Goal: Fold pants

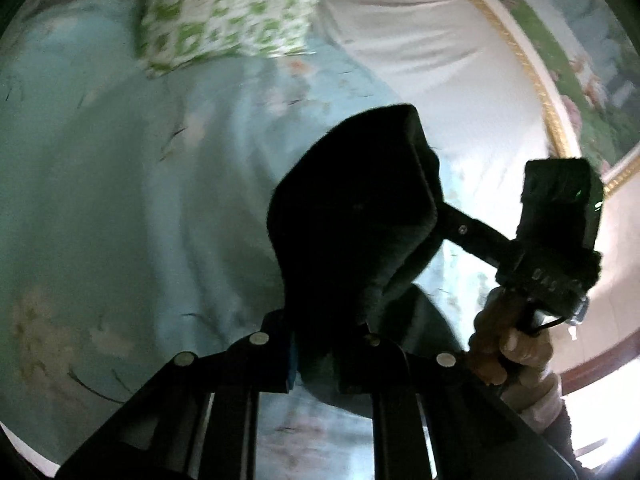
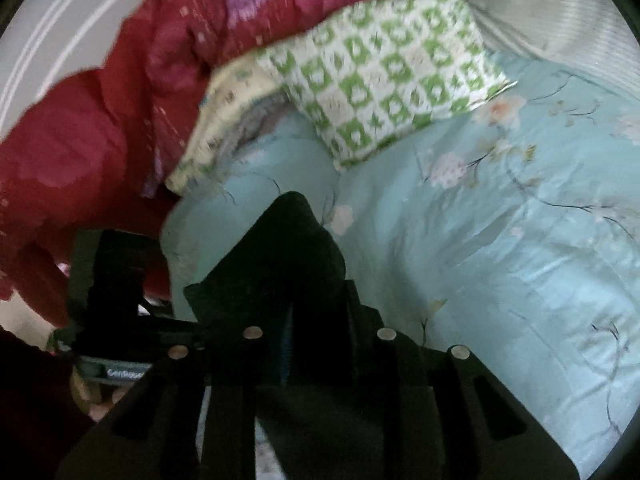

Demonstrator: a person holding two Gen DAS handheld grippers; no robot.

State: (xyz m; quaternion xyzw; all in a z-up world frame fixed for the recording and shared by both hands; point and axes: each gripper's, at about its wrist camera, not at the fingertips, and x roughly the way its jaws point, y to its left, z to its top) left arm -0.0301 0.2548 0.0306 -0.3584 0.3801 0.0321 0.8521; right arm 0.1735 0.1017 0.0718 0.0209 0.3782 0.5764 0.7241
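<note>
A: Where are the pants [image 1: 352, 216] at this moment?

B: Up off the bed [image 1: 120, 200], bunched in dark folds in front of both cameras. Each tool has a piece of the cloth. The left gripper [image 1: 316, 360] has its jaws drawn close together with black fabric pinched between them, and the cloth rises in a hump above the fingers.

A: And the other one?

B: Same story. In the right wrist view the right gripper [image 2: 316, 344] is clamped on a peak of the pants [image 2: 288, 248], jaws nearly together with the cloth filling the gap. From the left camera you can also see that tool from the side, with the person's hand [image 1: 516, 352] wrapped around its handle.

A: Why hold two spots at once?

B: My guess is that two corners held apart let the fabric hang and spread, so it can be laid flat on the blue flowered sheet before any fold.

A: Anything in the way?

B: A green-and-white pillow [image 2: 392, 72] and a red quilt [image 2: 120, 112] lie further up the bed, well clear of the cloth.
</note>
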